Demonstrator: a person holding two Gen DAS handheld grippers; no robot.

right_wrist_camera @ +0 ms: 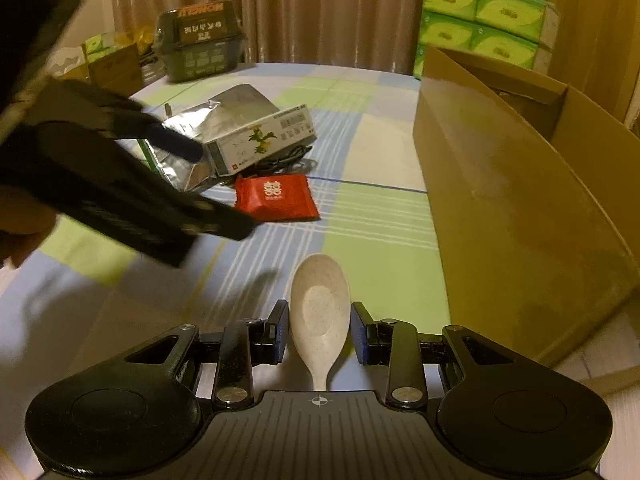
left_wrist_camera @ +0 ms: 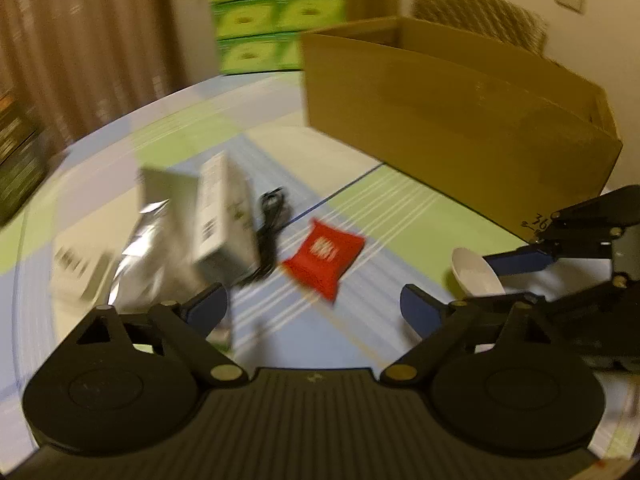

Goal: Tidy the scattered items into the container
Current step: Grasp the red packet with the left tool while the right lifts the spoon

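Currently the right gripper is clamped on a speckled white plastic spoon, its blue-padded fingers flanking the base of the bowl, which projects forward above the checked blue, green and cream tablecloth. The spoon's handle runs back toward the gripper body. An open brown cardboard box stands on the table to the right of the spoon, near it but not touching. The left gripper has its jaws spread wide with nothing between them; no earlier view is available for comparison. Ahead of its fingertips, apart from them, lies a red square foil sachet with white print. Beyond and left of the sachet rests a white rectangular carton with a green plant print, leaning on a crumpled silver foil bag, with a coiled black cable just beside the carton. In the left wrist view, motion blur obscures fine detail.
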